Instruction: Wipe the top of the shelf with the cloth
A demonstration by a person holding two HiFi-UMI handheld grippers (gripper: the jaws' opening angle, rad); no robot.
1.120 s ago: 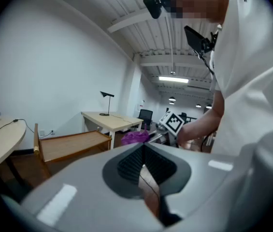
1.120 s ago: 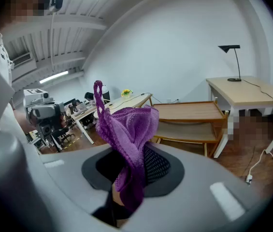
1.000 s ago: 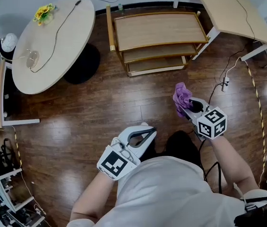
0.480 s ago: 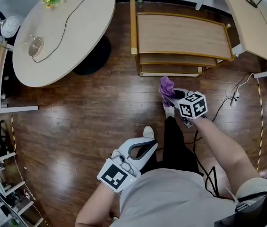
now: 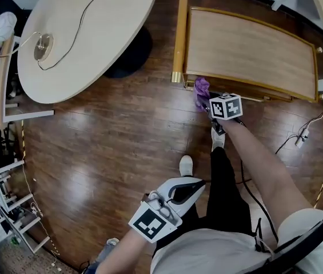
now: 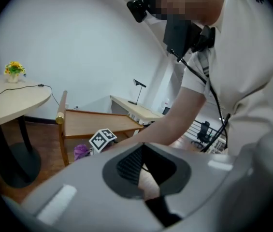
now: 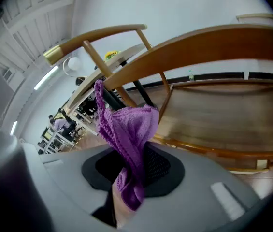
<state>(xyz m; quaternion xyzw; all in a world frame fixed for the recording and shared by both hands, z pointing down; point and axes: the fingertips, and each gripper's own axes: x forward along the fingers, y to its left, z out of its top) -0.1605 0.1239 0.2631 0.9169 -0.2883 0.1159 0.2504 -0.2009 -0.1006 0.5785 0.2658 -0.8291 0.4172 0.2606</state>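
The right claw (image 5: 207,99) is closed on the purple cloth (image 5: 201,87), in the upper middle of the head view. The cloth is just beside the near left corner of the wooden shelf (image 5: 247,44), which fills the upper right. I cannot tell if it touches the wood. The left claw (image 5: 191,188) is low in the frame, closed and holding nothing.

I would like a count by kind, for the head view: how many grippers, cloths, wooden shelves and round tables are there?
Grippers: 2, the left gripper and the right gripper
Cloths: 1, the purple knitted cloth
Wooden shelves: 1, the low wooden shelf
Round tables: 1, the round beige table
Total: 5
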